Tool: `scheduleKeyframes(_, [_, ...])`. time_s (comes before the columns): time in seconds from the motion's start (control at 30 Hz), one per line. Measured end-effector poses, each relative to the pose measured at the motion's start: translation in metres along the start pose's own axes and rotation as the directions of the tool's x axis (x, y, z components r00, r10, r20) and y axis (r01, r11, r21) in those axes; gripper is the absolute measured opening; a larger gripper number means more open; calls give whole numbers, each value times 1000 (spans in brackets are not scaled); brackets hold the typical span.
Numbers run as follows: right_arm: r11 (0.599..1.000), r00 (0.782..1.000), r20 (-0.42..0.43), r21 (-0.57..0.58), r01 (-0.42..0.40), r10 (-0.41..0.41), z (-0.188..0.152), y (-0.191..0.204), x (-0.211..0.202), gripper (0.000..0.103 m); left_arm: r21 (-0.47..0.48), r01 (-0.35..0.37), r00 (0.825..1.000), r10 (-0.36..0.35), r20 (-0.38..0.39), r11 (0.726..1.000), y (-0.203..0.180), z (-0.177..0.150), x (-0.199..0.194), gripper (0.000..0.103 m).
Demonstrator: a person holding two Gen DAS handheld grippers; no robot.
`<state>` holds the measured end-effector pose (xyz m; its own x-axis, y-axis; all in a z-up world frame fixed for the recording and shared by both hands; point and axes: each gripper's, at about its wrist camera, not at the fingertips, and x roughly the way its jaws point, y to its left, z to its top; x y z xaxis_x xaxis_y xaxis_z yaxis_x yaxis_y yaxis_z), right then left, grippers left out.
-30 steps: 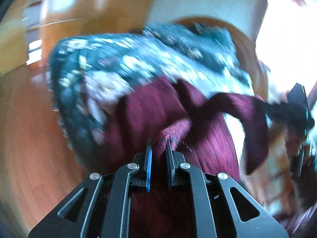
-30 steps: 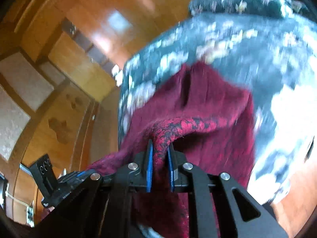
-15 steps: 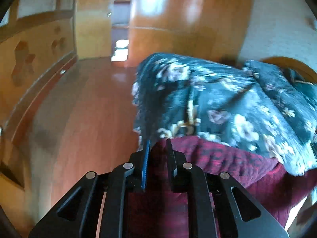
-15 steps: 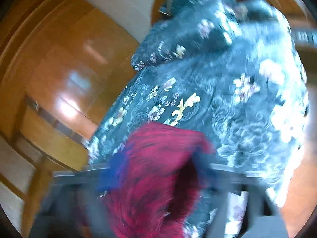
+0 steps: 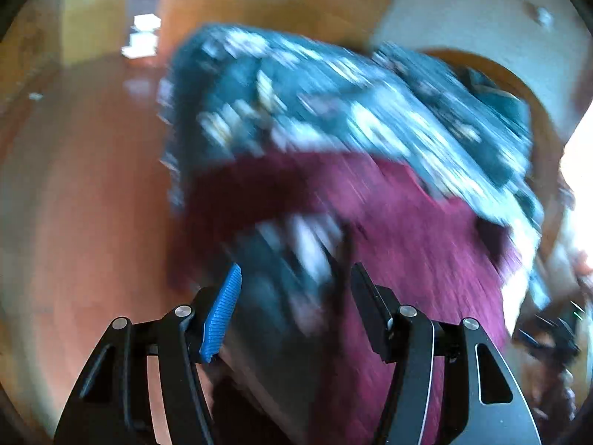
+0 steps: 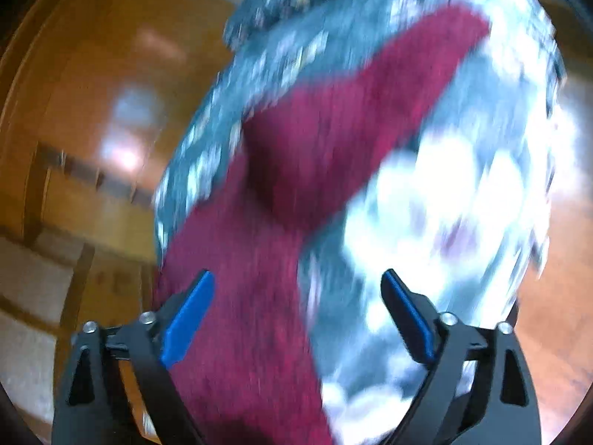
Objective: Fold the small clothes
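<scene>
As blur hides writing, maroon garment (image 5: 407,222) unlabelled

Maroon garment (image 5: 407,222) on floral-covered bed (image 5: 333,92)

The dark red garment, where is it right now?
In both wrist views the dark red garment lies spread on the floral bedspread, just ahead of both grippers.

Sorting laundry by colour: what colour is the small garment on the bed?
Dark red garment, clearest in right wrist view.
</scene>
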<state>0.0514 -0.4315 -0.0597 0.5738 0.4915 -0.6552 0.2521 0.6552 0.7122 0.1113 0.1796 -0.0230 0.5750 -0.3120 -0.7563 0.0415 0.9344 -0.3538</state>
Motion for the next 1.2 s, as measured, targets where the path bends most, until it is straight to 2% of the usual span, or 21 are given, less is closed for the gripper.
scheduleKeyframes(0.07, [1000,996,-80,1,-27,27,-27,1,21,75,5,85,994,-84,-64,996,-8,-34,3,62])
scheduleKeyframes(0.13, [999,991,-121,1,-51,51,-45,4,30,72,-7,127,988,-127,-91,992,-15,-61,7,66])
scheduleKeyframes(0.17, [998,987,-148,1,-67,66,-59,7,34,72,-17,146,984,-147,-100,989,-17,-69,8,73])
scheduleKeyframes(0.27, [998,981,-191,-38,-51,43,-82,14,39,72,-53,198,966,-204,-158,979,-23,-106,15,73])
scheduleKeyframes(0.3, [998,979,-201,-46,-51,41,-87,14,39,69,-52,210,960,-216,-176,976,-28,-119,18,68])
scheduleKeyframes(0.33, [997,976,-214,-58,-47,34,-92,16,40,59,-41,213,959,-217,-185,976,-31,-125,20,59])
scheduleKeyframes(0.37, [996,973,-230,-87,-29,8,-97,19,41,53,-18,199,961,-199,-190,980,-37,-134,17,36])
scheduleKeyframes(0.4, [993,972,-235,-118,-8,-20,-101,21,42,39,7,156,972,-152,-180,988,-41,-140,15,14])
scheduleKeyframes(0.43, [988,972,-229,-153,26,-61,-103,25,42,18,-1,145,976,-143,-167,989,-40,-140,12,5])
scheduleKeyframes(0.47, [984,971,-221,-173,51,-90,-104,29,36,12,-32,154,977,-157,-145,988,-36,-139,4,5])
scheduleKeyframes(0.53, [980,978,-192,-195,47,-86,-103,34,24,8,-52,173,978,-178,-107,984,-28,-135,-11,5])
scheduleKeyframes(0.63, [969,989,-130,-245,40,-74,-104,43,-12,7,-30,197,975,-199,-100,980,-29,-141,-33,4])
scheduleKeyframes(0.7, [965,990,-114,-258,47,-79,-111,40,-25,7,17,171,977,-167,-132,985,-37,-149,-32,4])
scheduleKeyframes(0.83, [967,971,-181,-225,116,-159,-126,8,-1,7,5,77,973,-74,-219,997,-37,-160,-4,6])
scheduleKeyframes(0.9, [970,968,-192,-211,118,-160,-128,2,7,7,2,52,979,-51,-199,999,-39,-157,-10,7])
scheduleKeyframes(0.97, [976,975,-181,-197,91,-127,-125,-1,2,16,31,26,986,-20,-163,999,-44,-150,-18,8])
scheduleKeyframes(1.0, [980,980,-168,-186,73,-104,-119,0,-1,41,51,1,991,6,-133,999,-48,-143,-24,19])
scheduleKeyframes(1.03, [982,986,-136,-179,66,-91,-113,-1,-9,57,56,-10,995,15,-97,998,-52,-137,-30,30])
scheduleKeyframes(1.07, [984,993,-83,-168,64,-79,-100,-3,-20,59,52,-14,998,18,-68,999,-54,-132,-33,53])
scheduleKeyframes(1.1, [987,997,-50,-149,55,-63,-88,-5,-28,59,43,-14,1000,15,-22,999,-57,-126,-37,64])
scheduleKeyframes(1.2, [998,998,58,-51,38,-35,-44,-20,-43,59,37,17,1000,-18,24,999,-74,-105,-34,64])
